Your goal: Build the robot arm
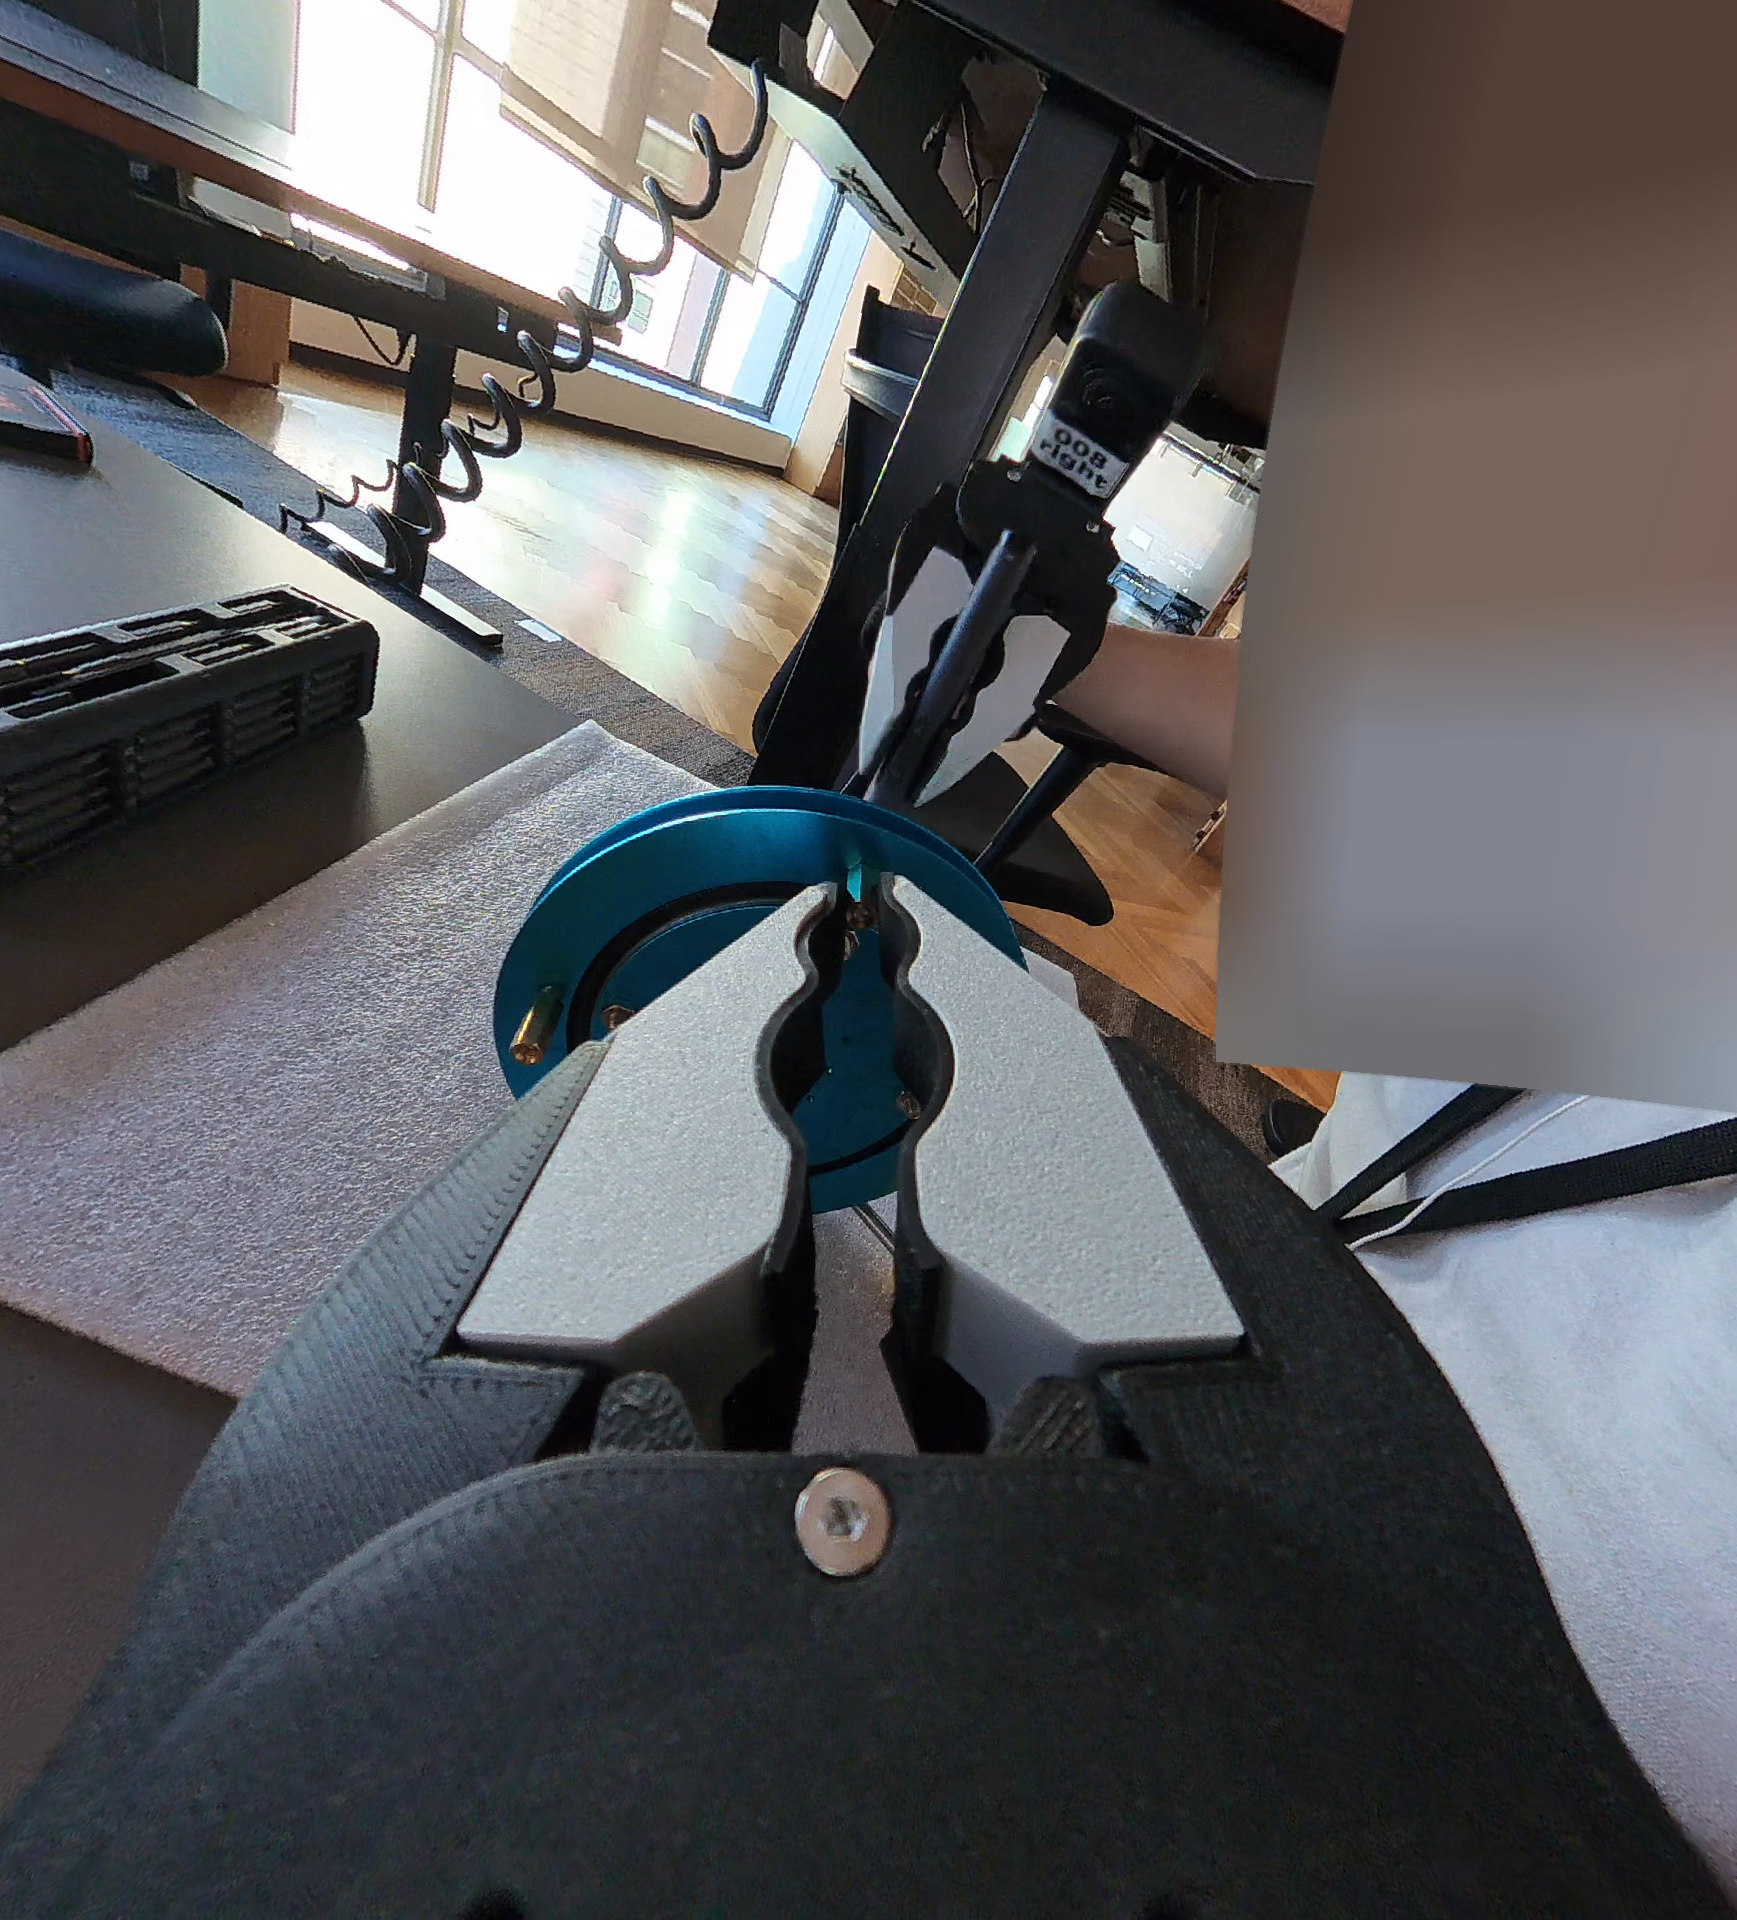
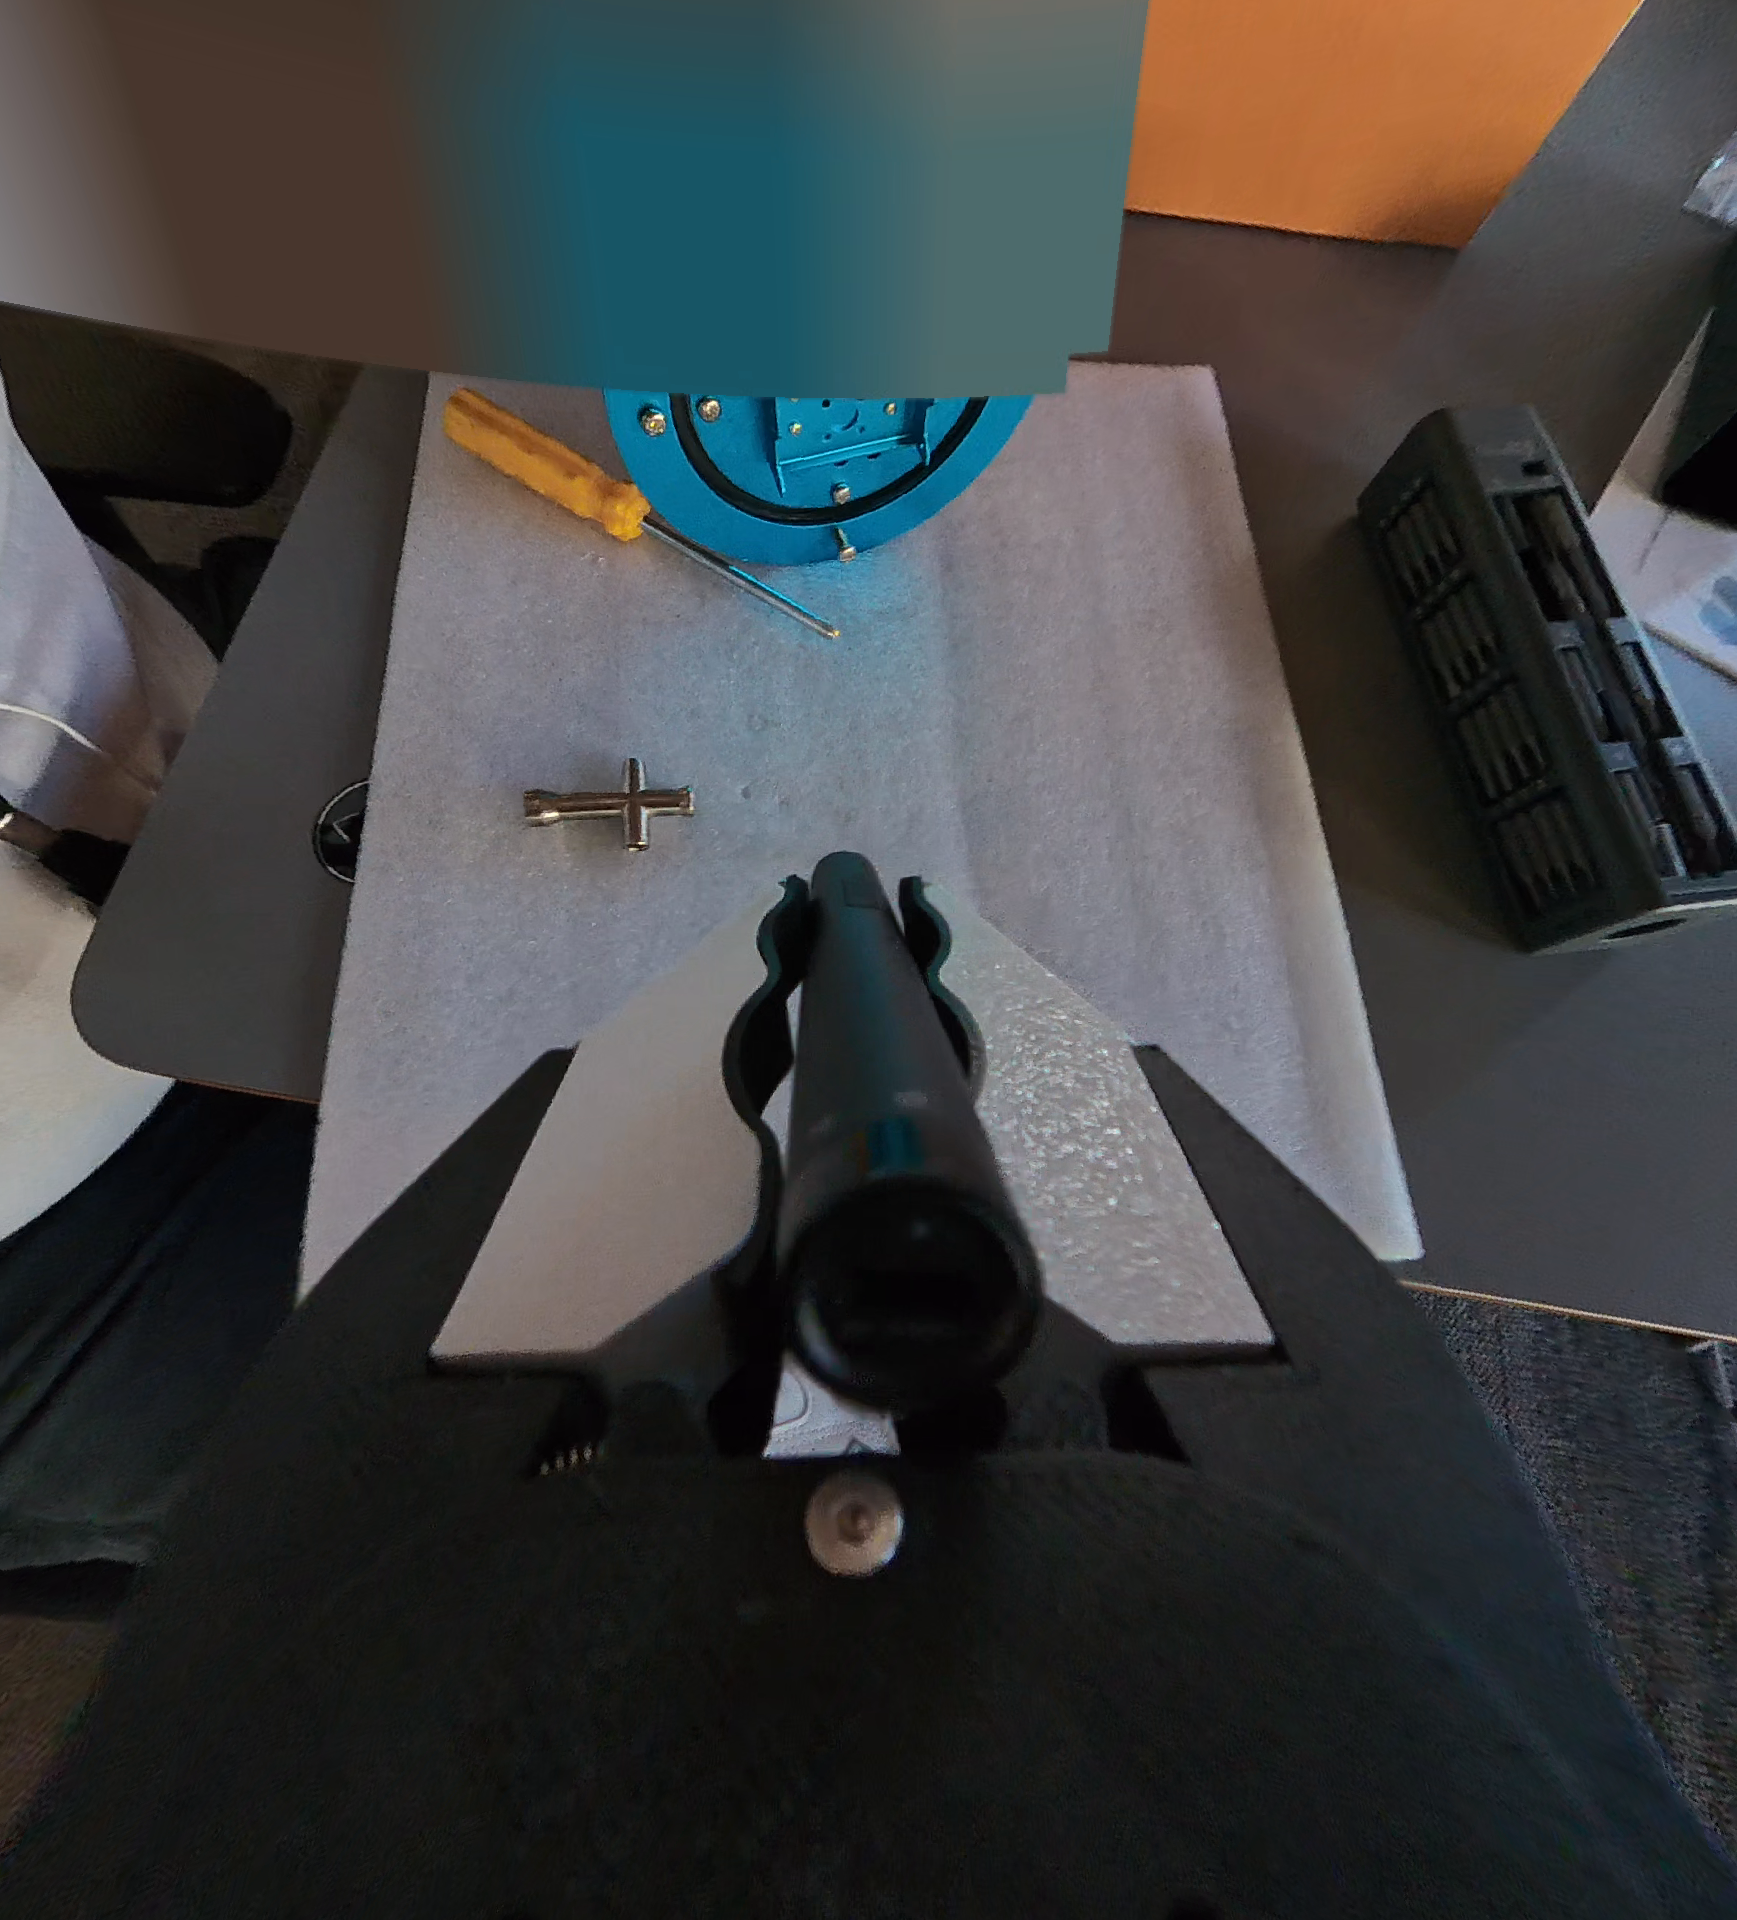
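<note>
Left gripper (image 1: 859, 899): jaws nearly closed, tips pinched on a small tab and brass screw near the top of the blue disc (image 1: 573, 935), propping it on edge over the foam mat (image 1: 220, 1091). Seemingly a firm grip, though the contact itself is mostly hidden by the fingers.

Right gripper (image 2: 848, 894): clamped on a black pen-shaped tool (image 2: 874, 1039), lengthwise between the jaws, tip pointing forward and down toward the mat, well apart from the disc.

Blue disc (image 2: 905, 520): probably metal, stiff, fairly light, with a smooth, slippery finish. Thin rim or raised centre block the likeliest holds; short brass post (image 1: 537, 1029) and small screws too delicate to bear a squeeze. Likely to pivot about a pinch so narrow.

Black tool: round and smooth, apt to twist or slide in the grip.

On the mat: yellow-handled screwdriver (image 2: 542, 462), shaft running just under the disc's edge; small metal cross wrench (image 2: 615, 802) between disc and right gripper, close to any path downward.

Off the mat, on the grey table (image 2: 1466, 1091): black bit case (image 2: 1560, 675), open. Farther off, a small black box (image 1: 7, 416) and a coiled cable (image 1: 573, 343).
</note>
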The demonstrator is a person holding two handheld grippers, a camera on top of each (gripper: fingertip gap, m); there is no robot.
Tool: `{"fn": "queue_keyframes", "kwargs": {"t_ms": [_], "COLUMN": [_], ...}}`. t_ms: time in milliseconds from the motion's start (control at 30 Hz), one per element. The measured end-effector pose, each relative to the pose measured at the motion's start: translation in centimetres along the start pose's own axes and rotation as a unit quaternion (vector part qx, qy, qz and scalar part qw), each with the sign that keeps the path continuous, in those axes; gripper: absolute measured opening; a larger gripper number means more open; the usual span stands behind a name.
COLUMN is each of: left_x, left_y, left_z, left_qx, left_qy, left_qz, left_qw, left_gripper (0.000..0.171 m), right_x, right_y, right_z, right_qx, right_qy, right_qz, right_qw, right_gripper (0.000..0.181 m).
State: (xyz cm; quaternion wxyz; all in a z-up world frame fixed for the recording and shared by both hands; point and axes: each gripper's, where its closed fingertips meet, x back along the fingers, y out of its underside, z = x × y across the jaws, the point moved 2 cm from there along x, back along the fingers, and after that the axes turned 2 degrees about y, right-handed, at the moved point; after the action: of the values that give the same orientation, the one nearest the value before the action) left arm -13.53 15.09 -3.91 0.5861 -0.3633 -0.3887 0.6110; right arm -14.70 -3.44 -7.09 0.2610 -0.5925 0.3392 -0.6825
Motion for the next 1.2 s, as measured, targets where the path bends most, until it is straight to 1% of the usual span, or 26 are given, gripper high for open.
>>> {"fn": "queue_keyframes", "kwargs": {"t_ms": [200,400,533,600,667,700,800,867,933,1200], "left_x": [0.0,-0.1,-0.2,-0.2,-0.2,-0.1,0.0,-0.1,-0.1,-0.1], "left_y": [0.0,0.0,0.1,0.1,0.1,0.1,0.0,0.0,0.0,0.0], "left_z": [0.0,0.1,0.1,0.1,0.1,0.1,0.0,0.0,0.0,0.2], "left_qx": [0.0,0.0,0.0,0.001,0.001,0.002,0.005,0.006,0.005,0.005], "left_qy": [-0.001,0.002,0.004,0.004,0.003,0.003,0.002,0.002,0.003,0.007], "left_qz": [0.001,-0.001,-0.003,-0.003,-0.001,0.0,0.002,0.003,0.003,0.002], "left_qw": [1.0,1.0,1.0,1.0,1.0,1.0,1.0,1.0,1.0,1.0], "left_gripper": [0.004,0.004,0.004,0.004,0.004,0.004,0.004,0.004,0.004,0.004], "right_x": [0.2,0.5,1.0,1.4,1.5,1.0,-1.5,-2.5,-2.6,-2.7], "right_y": [0.7,1.7,1.6,1.0,0.4,0.3,0.9,1.0,1.1,2.5], "right_z": [-0.6,-2.1,-2.9,-2.8,-2.6,-2.7,-2.7,-3.0,-3.3,-4.8], "right_qx": [-0.05,-0.129,-0.166,-0.186,-0.216,-0.232,-0.272,-0.282,-0.271,-0.261], "right_qy": [0.023,0.114,0.185,0.226,0.264,0.268,0.289,0.305,0.32,0.314], "right_qz": [-0.011,0.054,0.117,0.163,0.21,0.214,0.165,0.155,0.141,0.119], "right_qw": [0.998,0.984,0.962,0.942,0.916,0.91,0.903,0.896,0.897,0.905], "right_gripper": [0.017,0.016,0.016,0.017,0.017,0.017,0.017,0.017,0.018,0.017]}}
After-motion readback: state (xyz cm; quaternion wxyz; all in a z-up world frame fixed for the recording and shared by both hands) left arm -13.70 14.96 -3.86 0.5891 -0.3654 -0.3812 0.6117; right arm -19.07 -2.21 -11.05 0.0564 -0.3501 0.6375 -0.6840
